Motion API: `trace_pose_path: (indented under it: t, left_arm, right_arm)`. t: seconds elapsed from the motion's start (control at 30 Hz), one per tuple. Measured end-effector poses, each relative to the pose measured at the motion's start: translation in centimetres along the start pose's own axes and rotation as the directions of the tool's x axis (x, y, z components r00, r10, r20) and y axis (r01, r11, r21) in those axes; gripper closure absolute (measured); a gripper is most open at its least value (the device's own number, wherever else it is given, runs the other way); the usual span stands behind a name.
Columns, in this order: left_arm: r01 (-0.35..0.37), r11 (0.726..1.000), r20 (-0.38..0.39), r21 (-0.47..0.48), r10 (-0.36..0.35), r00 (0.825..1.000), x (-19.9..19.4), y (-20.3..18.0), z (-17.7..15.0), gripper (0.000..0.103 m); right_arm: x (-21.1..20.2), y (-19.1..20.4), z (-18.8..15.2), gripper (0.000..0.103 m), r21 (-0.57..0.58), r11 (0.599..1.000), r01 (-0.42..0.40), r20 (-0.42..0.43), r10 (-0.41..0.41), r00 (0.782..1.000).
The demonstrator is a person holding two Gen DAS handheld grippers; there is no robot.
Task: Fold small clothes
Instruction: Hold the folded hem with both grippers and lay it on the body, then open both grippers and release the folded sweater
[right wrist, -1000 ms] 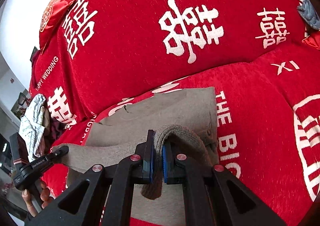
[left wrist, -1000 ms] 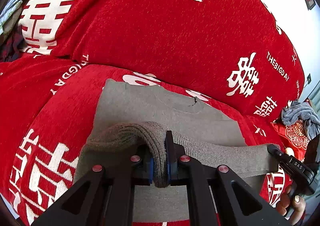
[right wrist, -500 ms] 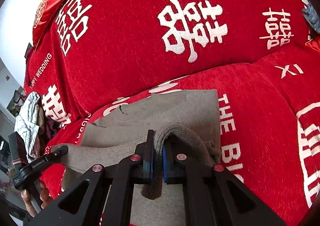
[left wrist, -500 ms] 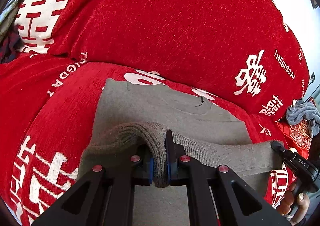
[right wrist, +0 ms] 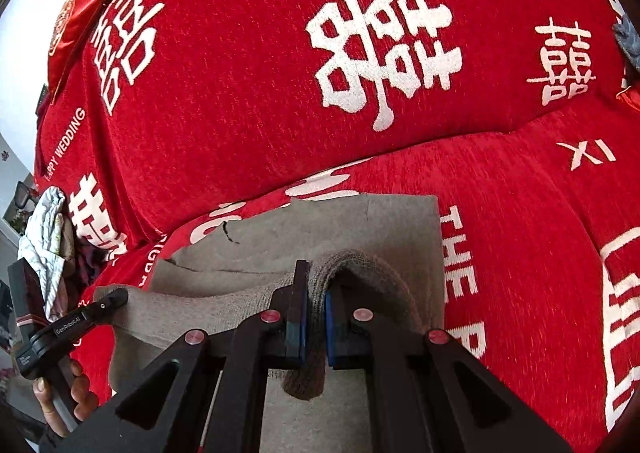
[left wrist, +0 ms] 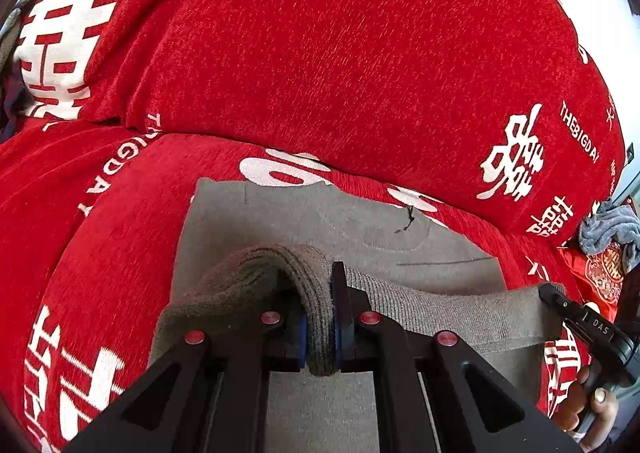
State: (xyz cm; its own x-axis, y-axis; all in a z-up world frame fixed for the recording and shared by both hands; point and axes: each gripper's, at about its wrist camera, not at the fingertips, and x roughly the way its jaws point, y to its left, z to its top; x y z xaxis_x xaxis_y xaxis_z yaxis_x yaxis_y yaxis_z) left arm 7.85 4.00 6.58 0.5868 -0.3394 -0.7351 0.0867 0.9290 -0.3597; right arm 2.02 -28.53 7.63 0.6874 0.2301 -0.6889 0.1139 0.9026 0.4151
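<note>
Red sofa cover (left wrist: 360, 73) under gray sweater (left wrist: 320, 221), bottom edge pinched tight by left gripper (left wrist: 320, 333) and right gripper (right wrist: 314, 325), lifted for folding toward the collar.

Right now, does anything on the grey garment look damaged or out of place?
A short dark loose thread sticks out near the neckline of the grey garment. Otherwise it lies flat on the red sofa cover; left gripper and right gripper hold the hem.

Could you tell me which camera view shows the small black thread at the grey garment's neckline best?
The left wrist view: the black thread shows whole against the grey knitted garment. In the right wrist view it is fainter, seen slantwise.
</note>
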Motion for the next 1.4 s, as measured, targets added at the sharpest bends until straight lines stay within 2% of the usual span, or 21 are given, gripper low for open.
trace_pose_path:
  t: [0.37, 0.7, 0.93, 1.1, 1.17, 1.2, 1.23, 1.27, 1.3, 1.33, 1.37, 1.4]
  left_arm:
    - [-0.015, 1.0, -0.036, -0.003, 0.015, 0.999, 3.1, 0.1, 0.9, 0.093]
    - [-0.017, 0.998, -0.081, -0.053, 0.013, 0.997, 5.9, 2.0, 1.2, 0.093]
    - [-0.003, 0.998, -0.059, -0.07, -0.001, 0.998, 5.8, 2.2, 2.0, 0.093]
    - [-0.038, 0.996, -0.132, -0.085, 0.027, 0.991, 8.2, 2.5, 1.9, 0.093]
    - [-0.023, 0.993, -0.162, -0.114, 0.004, 0.987, 8.8, 3.0, 1.7, 0.092]
    - [-0.012, 0.991, -0.168, -0.133, -0.011, 0.986, 8.9, 3.3, 1.7, 0.087]
    - [0.005, 0.989, -0.169, -0.146, -0.029, 0.985, 9.0, 3.5, 1.6, 0.056]
    - [0.036, 0.987, -0.164, -0.157, -0.062, 0.985, 8.9, 3.7, 1.5, 0.017]
    - [0.072, 0.983, -0.128, -0.169, -0.094, 0.987, 8.3, 3.9, 1.5, 0.007]
    - [0.067, 0.982, -0.082, -0.178, -0.082, 0.993, 7.5, 4.1, 1.5, 0.003]
    - [0.053, 0.982, -0.061, -0.179, -0.065, 0.996, 6.8, 4.3, 1.6, 0.003]
    - [0.069, 0.982, -0.059, -0.179, -0.08, 0.995, 6.6, 4.4, 1.7, 0.003]
  right_arm:
    - [3.1, -1.2, 1.3, 0.096, 0.041, 0.999, 0.014, -0.042, -0.012, 0.999]
    - [5.6, -2.4, 1.4, 0.096, 0.075, 0.997, 0.024, -0.084, -0.018, 0.996]
    - [6.1, -1.9, 2.2, 0.096, 0.069, 0.997, 0.02, -0.073, -0.015, 0.997]
    - [8.2, -2.7, 2.2, 0.095, 0.104, 0.994, 0.039, -0.129, -0.025, 0.991]
    - [8.9, -2.9, 2.0, 0.092, 0.115, 0.993, 0.034, -0.158, -0.015, 0.987]
    - [9.2, -2.9, 2.0, 0.091, 0.115, 0.993, 0.029, -0.173, -0.009, 0.985]
    - [9.2, -2.9, 2.0, 0.087, 0.111, 0.994, 0.018, -0.181, 0.002, 0.984]
    - [9.0, -2.9, 2.0, 0.076, 0.109, 0.994, 0.0, -0.178, 0.019, 0.984]
    - [8.7, -3.0, 2.0, 0.058, 0.11, 0.994, -0.011, -0.169, 0.03, 0.985]
    - [8.2, -3.0, 2.1, 0.048, 0.113, 0.993, -0.021, -0.152, 0.038, 0.988]
    - [7.5, -3.1, 2.1, 0.031, 0.116, 0.993, -0.028, -0.124, 0.043, 0.991]
    - [7.0, -3.2, 2.2, 0.026, 0.117, 0.993, -0.031, -0.104, 0.043, 0.994]
